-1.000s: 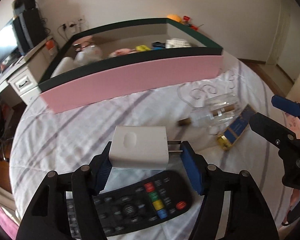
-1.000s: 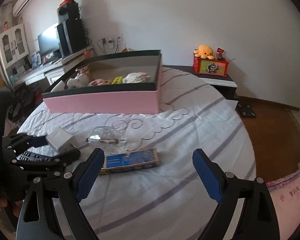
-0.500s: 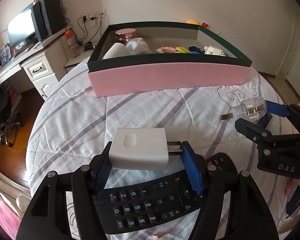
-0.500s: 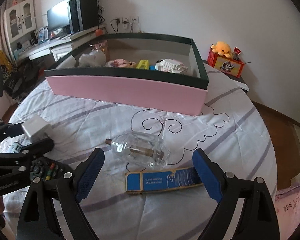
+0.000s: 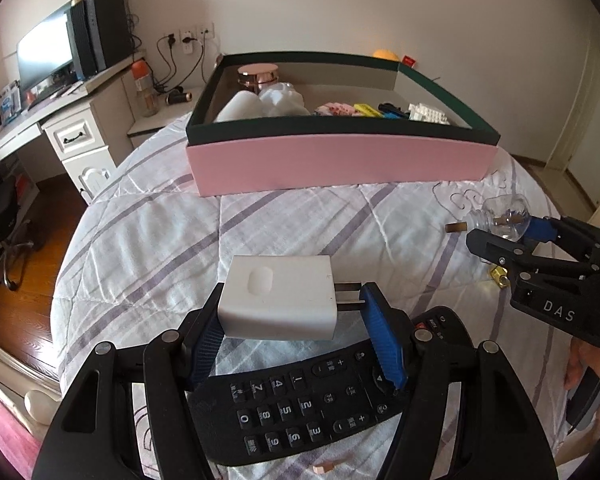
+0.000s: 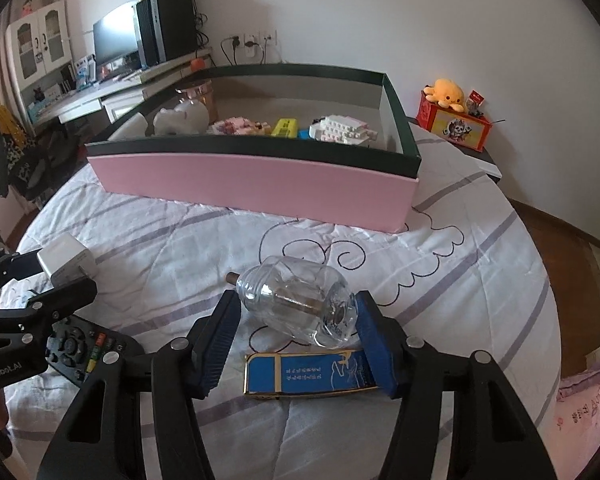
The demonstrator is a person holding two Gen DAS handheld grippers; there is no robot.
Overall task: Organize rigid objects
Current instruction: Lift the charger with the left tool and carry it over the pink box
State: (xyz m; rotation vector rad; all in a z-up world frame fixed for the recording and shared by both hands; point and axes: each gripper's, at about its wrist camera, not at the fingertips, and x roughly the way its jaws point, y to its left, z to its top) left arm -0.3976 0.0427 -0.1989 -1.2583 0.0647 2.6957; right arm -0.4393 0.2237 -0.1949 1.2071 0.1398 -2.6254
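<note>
The left gripper (image 5: 292, 312) is clamped on a white charger (image 5: 278, 298): one blue pad presses the charger's rear face, the other bears on the tips of its two metal prongs. The charger is lifted above a black remote control (image 5: 300, 396) that lies on the striped bedspread (image 5: 148, 240); the gripper's frame covers both ends of the remote, so its full length cannot be read. A small pinkish piece at the bottom edge of the left wrist view is too small to identify.

The right gripper (image 6: 296, 316) has just been closing, with a clear glass bottle (image 6: 300, 304) between its jaws. The bottle lies on its side, neck to the left of the view. The right pad touches the bottle's base; the left pad stands just beside the ribbed shoulder, and whether it presses on the glass cannot be told — the transparent wall blurs the contact line. Inside the bottle a thin rod-like part shows, not clearly legible.

Just behind the bottle, nearer the camera, a blue box (image 6: 312, 372) with gold edges lies flat; the right finger hides its right end.

A pink storage box (image 6: 256, 184) with a dark green rim stands farther back on the bed. Its front wall conceals the lower parts of its contents: a white brick model (image 6: 342, 128), a yellow item, pink pieces, a white figure and a copper-lidded jar (image 5: 258, 76) — only the tops are visible.
</note>
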